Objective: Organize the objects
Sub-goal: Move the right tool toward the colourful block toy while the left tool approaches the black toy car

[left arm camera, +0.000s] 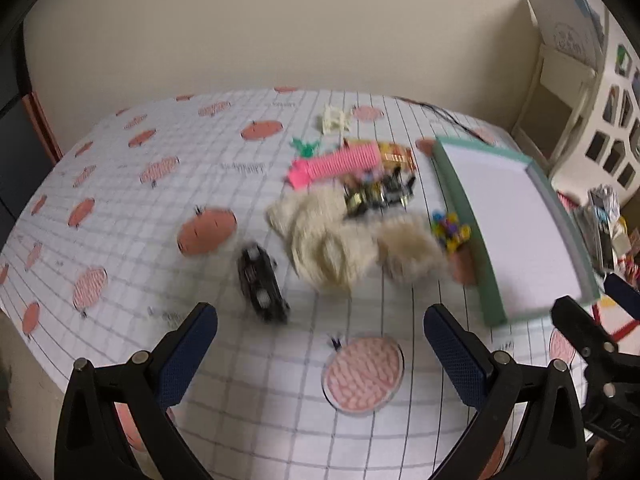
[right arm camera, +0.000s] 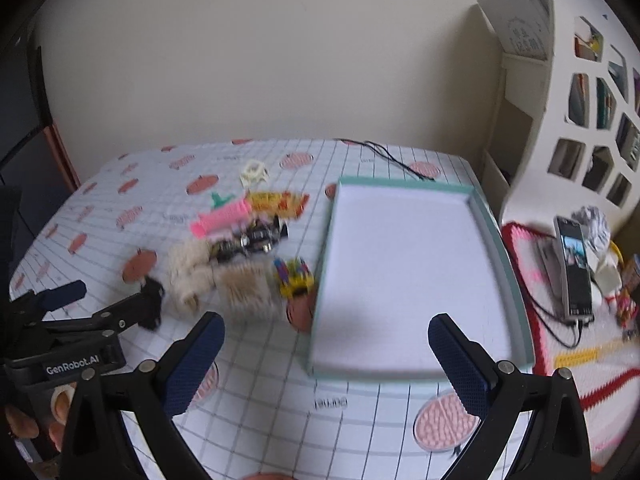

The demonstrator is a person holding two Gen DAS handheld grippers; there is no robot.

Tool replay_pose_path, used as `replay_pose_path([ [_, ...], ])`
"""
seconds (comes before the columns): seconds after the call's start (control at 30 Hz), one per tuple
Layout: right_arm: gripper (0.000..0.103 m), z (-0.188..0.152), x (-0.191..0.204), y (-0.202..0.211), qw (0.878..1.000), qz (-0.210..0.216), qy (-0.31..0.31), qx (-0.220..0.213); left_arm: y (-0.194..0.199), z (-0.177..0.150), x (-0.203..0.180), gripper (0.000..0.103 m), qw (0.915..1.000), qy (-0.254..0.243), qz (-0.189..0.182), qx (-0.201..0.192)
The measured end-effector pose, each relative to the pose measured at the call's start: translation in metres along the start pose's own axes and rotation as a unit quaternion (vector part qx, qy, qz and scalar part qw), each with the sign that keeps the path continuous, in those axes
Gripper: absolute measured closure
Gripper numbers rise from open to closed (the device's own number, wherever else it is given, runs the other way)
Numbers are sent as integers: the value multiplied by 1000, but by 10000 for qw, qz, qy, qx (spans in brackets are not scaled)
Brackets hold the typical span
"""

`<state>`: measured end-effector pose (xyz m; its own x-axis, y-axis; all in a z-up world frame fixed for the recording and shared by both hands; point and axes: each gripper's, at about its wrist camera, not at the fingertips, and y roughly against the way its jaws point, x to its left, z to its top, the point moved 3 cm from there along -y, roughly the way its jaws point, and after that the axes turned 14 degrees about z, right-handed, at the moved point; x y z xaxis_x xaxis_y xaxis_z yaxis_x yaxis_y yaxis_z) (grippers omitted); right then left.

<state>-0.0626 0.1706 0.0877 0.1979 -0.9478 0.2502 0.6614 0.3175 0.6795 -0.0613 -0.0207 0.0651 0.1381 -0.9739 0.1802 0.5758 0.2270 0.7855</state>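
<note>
Left wrist view: approach step, with the left tongs (left arm camera: pixel 320 340) and right tongs (right arm camera: pixel 326 354) both apart and empty, the toys (left arm camera: pixel 360 216) heaped ahead of the left pair, the tray (right arm camera: pixel 404 276) bare ahead of the right; next, probably, closing on the black car (left arm camera: pixel 262 282).

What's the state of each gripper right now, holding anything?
Left gripper: open, empty, above the tablecloth short of the black toy car.
Right gripper: open, empty, in front of the green tray.
</note>
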Motion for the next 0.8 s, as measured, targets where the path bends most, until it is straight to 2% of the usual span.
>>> replay_pose_path([
  [0.13, 2, 22, 2, -6, 10000, 6, 82, 19, -1, 24, 13, 0, 9998, 131, -73, 121],
  [0.27, 8, 40, 7, -21, 9998, 144, 80, 143, -6, 45, 24, 1, 9995, 225, -91, 213],
  [0.4, 14, 54, 11, -40, 9994, 159, 124, 273, -20, 63, 29, 3, 9979, 422, -284, 391],
  [0.57, 24, 64, 10, -69, 9983, 179, 137, 536, -40, 68, 32, 7, 9974, 345, -83, 627],
  [0.7, 33, 65, 6, -91, 9970, 305, -7, 707, -61, 71, 39, 9, 9952, 480, 34, 847],
  [0.8, 38, 60, 3, -105, 9955, 342, -67, 876, -73, 71, 44, 17, 9941, 526, 89, 940],
])
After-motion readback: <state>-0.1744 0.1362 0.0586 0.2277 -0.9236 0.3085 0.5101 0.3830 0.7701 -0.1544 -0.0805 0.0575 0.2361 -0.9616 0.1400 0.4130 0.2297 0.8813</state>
